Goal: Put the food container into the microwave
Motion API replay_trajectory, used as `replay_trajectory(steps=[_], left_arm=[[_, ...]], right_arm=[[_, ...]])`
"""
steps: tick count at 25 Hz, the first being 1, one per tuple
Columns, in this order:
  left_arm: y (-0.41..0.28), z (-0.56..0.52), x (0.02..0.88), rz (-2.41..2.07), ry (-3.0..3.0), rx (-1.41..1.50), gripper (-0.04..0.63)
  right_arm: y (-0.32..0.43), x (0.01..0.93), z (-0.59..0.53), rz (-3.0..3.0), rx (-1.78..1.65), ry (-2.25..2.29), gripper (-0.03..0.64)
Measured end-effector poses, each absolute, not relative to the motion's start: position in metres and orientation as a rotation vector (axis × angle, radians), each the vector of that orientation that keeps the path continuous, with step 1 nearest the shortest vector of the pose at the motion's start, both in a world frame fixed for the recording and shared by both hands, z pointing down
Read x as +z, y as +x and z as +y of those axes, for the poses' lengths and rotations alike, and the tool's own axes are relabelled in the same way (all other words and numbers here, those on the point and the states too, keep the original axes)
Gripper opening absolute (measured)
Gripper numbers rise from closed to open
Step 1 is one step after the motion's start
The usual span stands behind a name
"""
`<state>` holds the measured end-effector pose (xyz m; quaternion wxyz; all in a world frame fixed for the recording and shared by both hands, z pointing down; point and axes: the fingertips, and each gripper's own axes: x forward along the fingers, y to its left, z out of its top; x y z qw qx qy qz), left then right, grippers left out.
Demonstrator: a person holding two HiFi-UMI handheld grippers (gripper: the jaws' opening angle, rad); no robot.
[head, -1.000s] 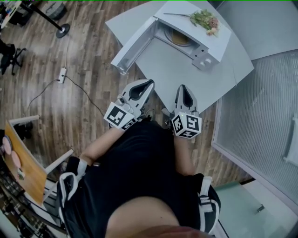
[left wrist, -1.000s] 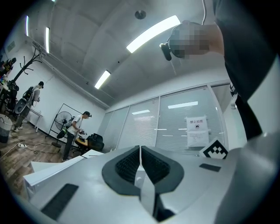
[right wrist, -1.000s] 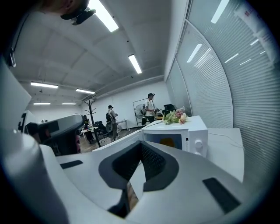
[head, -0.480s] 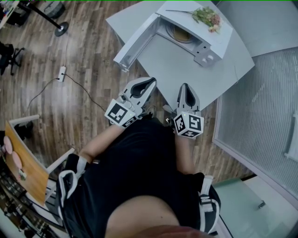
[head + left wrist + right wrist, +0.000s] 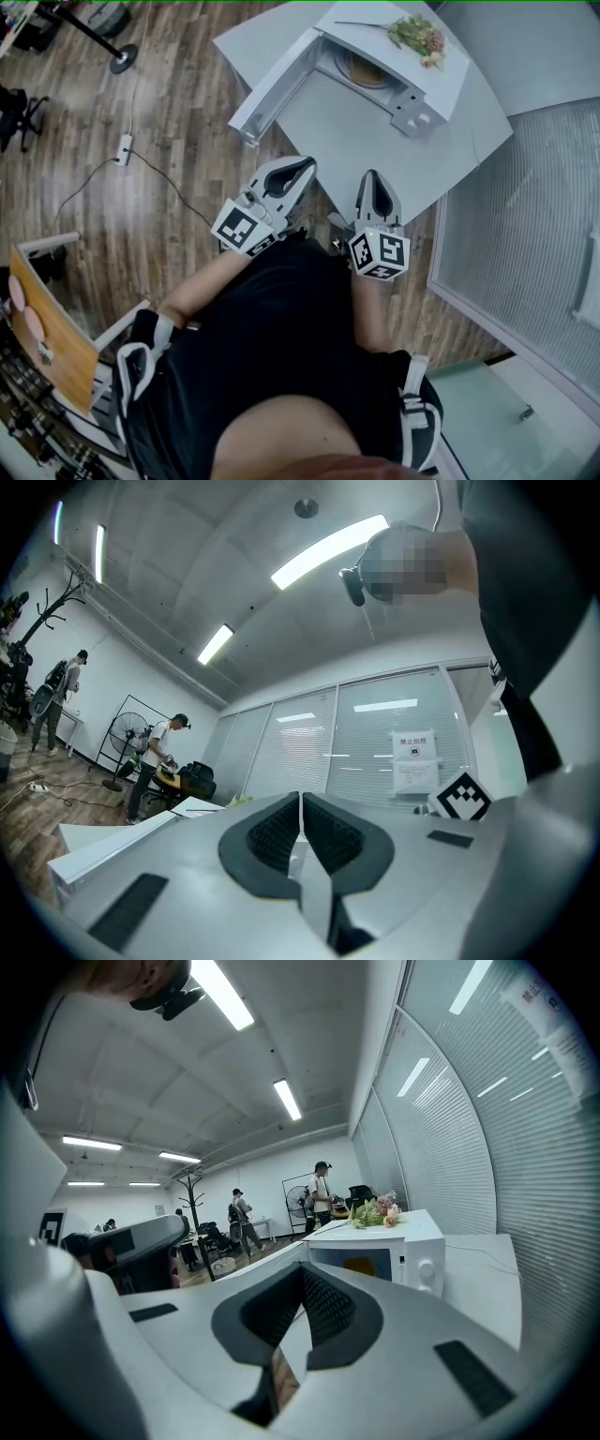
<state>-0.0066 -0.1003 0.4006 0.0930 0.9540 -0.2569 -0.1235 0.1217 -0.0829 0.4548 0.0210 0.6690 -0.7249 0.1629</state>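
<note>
A white microwave (image 5: 375, 56) stands on the pale table (image 5: 375, 141) with its door (image 5: 272, 84) swung open to the left. Inside it sits a round yellowish food container (image 5: 361, 71). My left gripper (image 5: 302, 166) and right gripper (image 5: 372, 176) hover side by side near the table's front edge, close to my body. Both are shut and hold nothing. The left gripper (image 5: 300, 799) shows its jaws pressed together. In the right gripper view, the right gripper (image 5: 302, 1271) is equally shut, and the microwave (image 5: 389, 1246) is ahead with the container (image 5: 358, 1266) showing orange inside.
Flowers (image 5: 412, 37) lie on the microwave's top. A power strip (image 5: 125, 150) and cable run over the wood floor at left, beside a wooden chair (image 5: 52, 319). A glass partition (image 5: 525, 234) borders the right. People (image 5: 321, 1194) stand far back in the room.
Both grippers edged slightly up toward the table between one second and half a second ago. They have been still since.
</note>
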Motion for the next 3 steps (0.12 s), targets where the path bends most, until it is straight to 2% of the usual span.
replay_trajectory(steps=[3], left_arm=[[-0.0049, -0.1011, 0.4017, -0.757, 2.827, -0.364, 0.032]], right_arm=[[0.122, 0.4549, -0.0834, -2.245, 0.5, 2.07, 0.023]])
